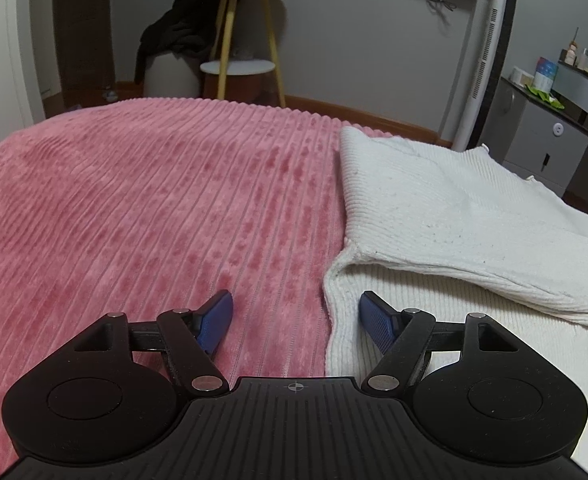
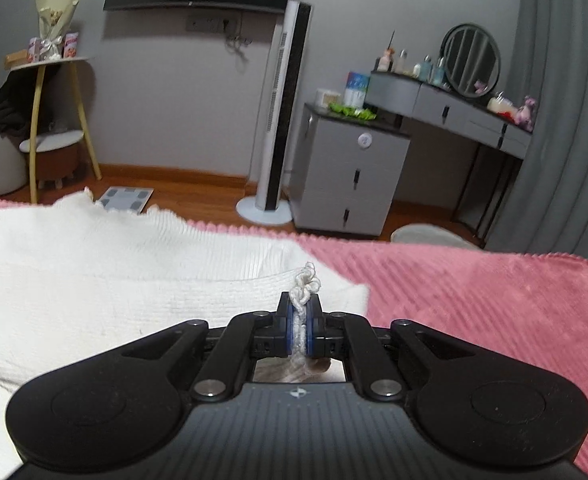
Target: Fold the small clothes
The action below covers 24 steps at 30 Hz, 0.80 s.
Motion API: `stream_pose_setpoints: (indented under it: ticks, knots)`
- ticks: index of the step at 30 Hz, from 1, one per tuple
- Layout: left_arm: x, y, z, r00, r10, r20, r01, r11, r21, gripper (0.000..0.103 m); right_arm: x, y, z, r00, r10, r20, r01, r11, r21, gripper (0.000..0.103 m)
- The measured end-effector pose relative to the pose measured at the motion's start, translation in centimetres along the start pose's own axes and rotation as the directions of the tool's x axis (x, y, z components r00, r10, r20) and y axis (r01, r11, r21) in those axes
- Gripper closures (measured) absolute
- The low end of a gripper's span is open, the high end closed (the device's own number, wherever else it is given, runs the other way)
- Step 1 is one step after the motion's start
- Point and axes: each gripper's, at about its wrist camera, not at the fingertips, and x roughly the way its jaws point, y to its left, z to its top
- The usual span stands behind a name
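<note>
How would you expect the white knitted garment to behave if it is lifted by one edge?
The white knitted garment would probably sag limply: it already drapes in soft folds. It bunches between the shut right tongs, so likely light and grippy.

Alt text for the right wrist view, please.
The right gripper is shut on a bunched edge of a white ribbed knit garment lying on a pink ribbed plush blanket; a white tower fan stands behind.

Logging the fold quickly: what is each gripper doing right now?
Left gripper: open, holding nothing.
Right gripper: shut on the white ribbed knit garment.
</note>
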Motion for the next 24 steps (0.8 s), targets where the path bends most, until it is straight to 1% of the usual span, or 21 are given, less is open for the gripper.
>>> stream_pose_setpoints:
  ticks: [1, 2, 3, 4, 5, 6, 7, 10, 12, 15, 17, 19, 21, 22, 23, 24]
  knots:
    - [0.1, 0.0, 0.0, 1.000, 0.002, 0.000, -0.002, 1.000, 0.003, 0.027, 0.5, -0.2, -0.2, 1.000, 0.009, -0.023, -0.009, 1.000, 0.008, 0.097]
    - [0.1, 0.0, 0.0, 1.000, 0.004, 0.000, -0.004, 1.000, 0.006, 0.027, 1.3, -0.6, -0.5, 0.998, 0.008, -0.064, -0.007, 1.000, 0.018, 0.091]
    - [0.2, 0.0, 0.0, 1.000, 0.004, -0.001, -0.004, 1.000, 0.005, 0.027, 1.8, -1.0, -0.7, 0.995, -0.012, -0.097, 0.015, 0.999, 0.028, 0.079]
    - [0.2, 0.1, 0.0, 1.000, 0.003, 0.000, -0.003, 1.000, 0.002, 0.027, 1.9, -1.4, -0.8, 0.994, -0.047, -0.097, 0.052, 0.998, 0.045, 0.070]
    - [0.2, 0.1, 0.1, 1.000, 0.001, 0.001, -0.001, 1.000, -0.004, 0.027, 1.5, -2.0, -0.9, 0.993, -0.091, -0.082, 0.096, 0.993, 0.062, 0.064]
    - [0.1, 0.2, 0.1, 1.000, -0.002, 0.001, 0.002, 1.000, -0.009, 0.027, 0.9, -2.5, -0.8, 0.990, -0.121, -0.073, 0.126, 0.989, 0.079, 0.064]
    - [0.1, 0.1, 0.1, 1.000, -0.003, 0.003, 0.003, 1.000, -0.011, 0.027, 0.3, -3.0, -0.9, 0.991, -0.114, -0.068, 0.120, 0.988, 0.099, 0.064]
    - [0.1, -0.1, 0.0, 1.000, 0.002, 0.007, -0.002, 1.000, 0.002, 0.027, -1.2, -4.3, -1.3, 0.998, 0.003, -0.065, 0.009, 0.983, 0.185, 0.065]
    - [0.0, -0.3, -0.1, 1.000, 0.005, 0.009, -0.005, 1.000, 0.015, 0.027, -1.3, -4.7, -1.3, 0.995, 0.068, -0.069, -0.050, 0.971, 0.235, 0.065]
    - [-0.2, -0.4, -0.1, 1.000, -0.001, 0.006, 0.001, 1.000, 0.018, 0.027, -0.2, -4.9, -1.2, 0.992, 0.070, -0.106, -0.040, 0.963, 0.268, 0.065]
    - [-0.1, -0.3, -0.1, 1.000, -0.003, 0.003, 0.003, 1.000, 0.013, 0.027, 0.4, -4.5, -1.5, 0.989, 0.090, -0.115, -0.055, 0.959, 0.279, 0.065]
    - [-0.1, -0.3, -0.1, 1.000, -0.003, 0.003, 0.003, 1.000, 0.012, 0.026, 0.7, -4.0, -1.5, 0.988, 0.111, -0.108, -0.079, 0.961, 0.264, 0.066]
    - [0.0, -0.4, -0.1, 1.000, 0.001, 0.005, -0.001, 1.000, 0.019, 0.025, 0.9, -4.0, -1.6, 0.984, 0.139, -0.113, -0.106, 0.960, 0.258, 0.077]
    - [0.0, -0.5, -0.2, 1.000, 0.003, 0.007, -0.004, 1.000, 0.023, 0.025, 1.0, -4.1, -1.5, 0.982, 0.150, -0.115, -0.115, 0.958, 0.261, 0.079]
    - [0.1, -0.5, -0.2, 1.000, 0.006, 0.009, -0.006, 1.000, 0.026, 0.025, 0.9, -4.3, -1.5, 0.982, 0.149, -0.115, -0.115, 0.959, 0.257, 0.086]
    - [0.1, -0.5, -0.2, 1.000, 0.007, 0.010, -0.007, 1.000, 0.026, 0.025, 0.9, -4.3, -1.4, 0.983, 0.148, -0.110, -0.117, 0.962, 0.246, 0.088]
